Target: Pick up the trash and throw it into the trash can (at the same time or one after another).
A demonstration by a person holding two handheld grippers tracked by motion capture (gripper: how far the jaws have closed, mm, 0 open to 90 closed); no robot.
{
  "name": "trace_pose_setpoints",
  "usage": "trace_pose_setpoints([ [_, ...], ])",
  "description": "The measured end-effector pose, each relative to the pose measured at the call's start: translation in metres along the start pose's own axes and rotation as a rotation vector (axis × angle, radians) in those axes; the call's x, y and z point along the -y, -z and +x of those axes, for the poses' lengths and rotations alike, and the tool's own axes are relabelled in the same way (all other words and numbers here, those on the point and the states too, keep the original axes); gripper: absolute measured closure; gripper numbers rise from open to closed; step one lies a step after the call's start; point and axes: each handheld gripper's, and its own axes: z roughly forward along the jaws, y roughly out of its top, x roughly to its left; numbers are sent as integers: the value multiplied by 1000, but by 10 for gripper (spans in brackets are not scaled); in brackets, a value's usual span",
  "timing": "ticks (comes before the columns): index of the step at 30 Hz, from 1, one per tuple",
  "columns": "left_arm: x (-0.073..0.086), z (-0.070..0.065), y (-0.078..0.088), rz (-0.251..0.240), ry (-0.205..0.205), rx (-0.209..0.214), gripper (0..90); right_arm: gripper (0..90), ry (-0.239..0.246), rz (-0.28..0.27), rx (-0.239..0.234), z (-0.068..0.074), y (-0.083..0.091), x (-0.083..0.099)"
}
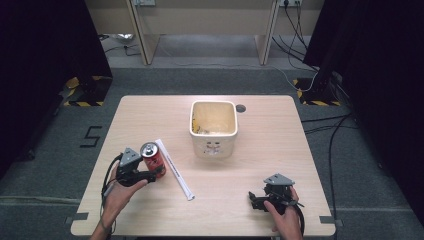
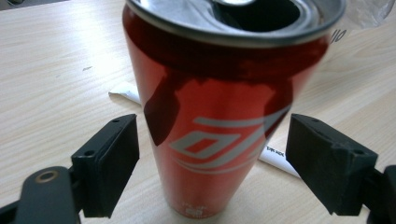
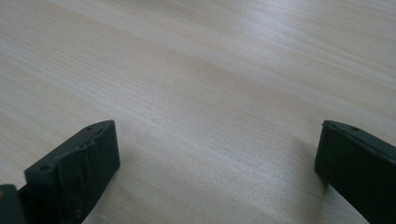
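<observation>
A red drink can (image 1: 152,157) with an opened top stands upright on the left part of the wooden table (image 1: 260,150). My left gripper (image 1: 156,168) is open, and its jaws flank the can low down with a gap on each side. In the left gripper view the can (image 2: 219,116) rises between the two black pads (image 2: 112,163). Just right of the can lies a long white paper-wrapped stick (image 1: 175,170), partly visible behind the can (image 2: 279,157). My right gripper (image 1: 254,199) sits open near the front right edge, with bare wood between its jaws (image 3: 217,158).
A cream square bin (image 1: 214,145) stands at the table's middle, with some bits inside. A small dark hole (image 1: 241,108) marks the tabletop behind it. Dark curtains, cables and table legs lie beyond the far edge.
</observation>
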Motion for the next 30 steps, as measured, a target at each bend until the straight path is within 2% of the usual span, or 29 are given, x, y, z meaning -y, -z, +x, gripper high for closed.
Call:
trace_pose_setpoints([
  [14, 5, 4, -12, 26, 2, -2, 199, 3, 6, 1, -3, 0, 0, 0],
  [17, 5, 4, -13, 23, -4, -3, 233, 3, 6, 1, -4, 0, 0, 0],
  [21, 5, 4, -12, 15, -17, -3, 326, 3, 7, 0, -5, 0, 0, 0],
  [30, 3, 1, -8, 10, -32, -12, 337, 3, 7, 0, -5, 0, 0, 0],
])
